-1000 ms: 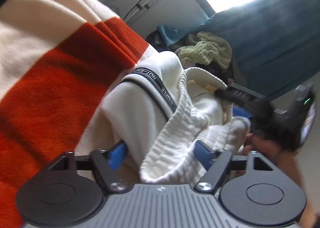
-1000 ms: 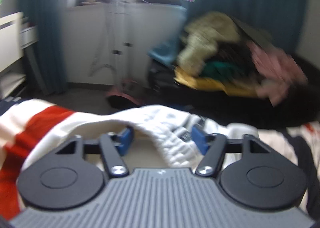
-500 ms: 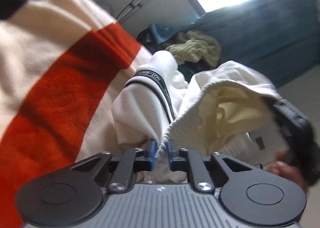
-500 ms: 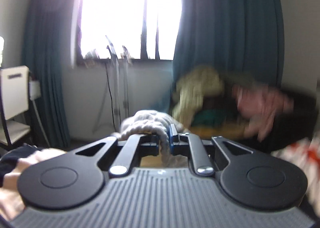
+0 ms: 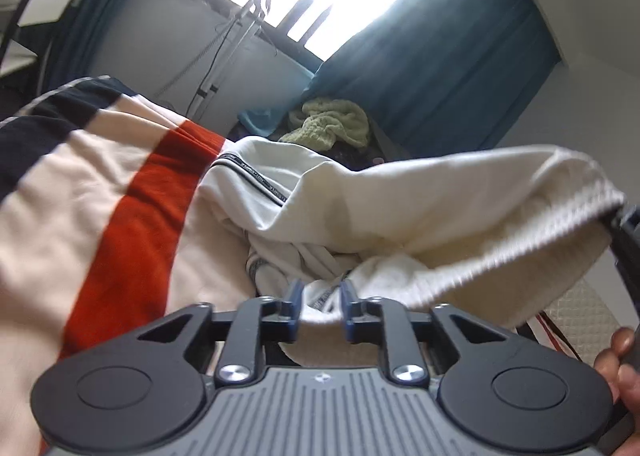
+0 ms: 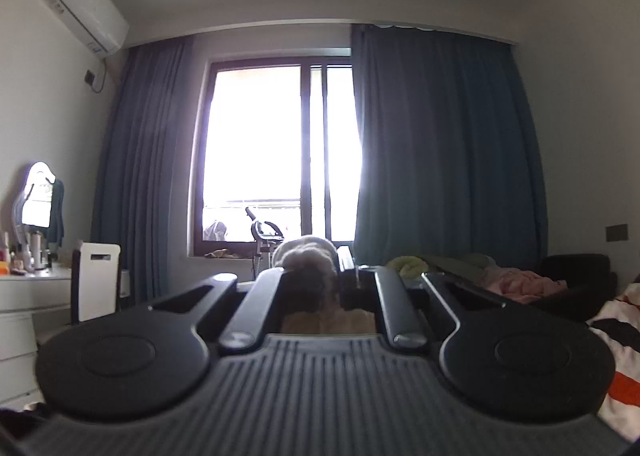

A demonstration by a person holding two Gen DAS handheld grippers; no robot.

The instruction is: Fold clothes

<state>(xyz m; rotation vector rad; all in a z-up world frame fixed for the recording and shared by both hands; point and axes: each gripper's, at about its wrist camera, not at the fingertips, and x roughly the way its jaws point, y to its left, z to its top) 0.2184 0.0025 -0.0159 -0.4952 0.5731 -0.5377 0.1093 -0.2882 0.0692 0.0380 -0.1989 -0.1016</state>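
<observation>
A cream-white garment [image 5: 400, 200] with a ribbed hem and a black-striped band hangs stretched between my two grippers above the striped bedspread [image 5: 100, 200]. My left gripper [image 5: 320, 306] is shut on the ribbed hem near its lower edge. In the left wrist view the right gripper's dark body [image 5: 628, 240] holds the hem's far end at the right edge. In the right wrist view my right gripper [image 6: 310, 262] is shut on a bunched fold of the same garment [image 6: 308, 256], raised to window height.
A pile of clothes with a yellow-green knit [image 5: 332, 124] lies on a dark sofa beyond the bed; it also shows in the right wrist view [image 6: 480, 272]. Blue curtains [image 6: 440, 144] frame the window. A white dresser [image 6: 24, 296] and chair stand at left.
Both grippers closed on the garment's ribbed hem, then lifted. The right gripper rose and moved away to the right, stretching the hem out between them.
</observation>
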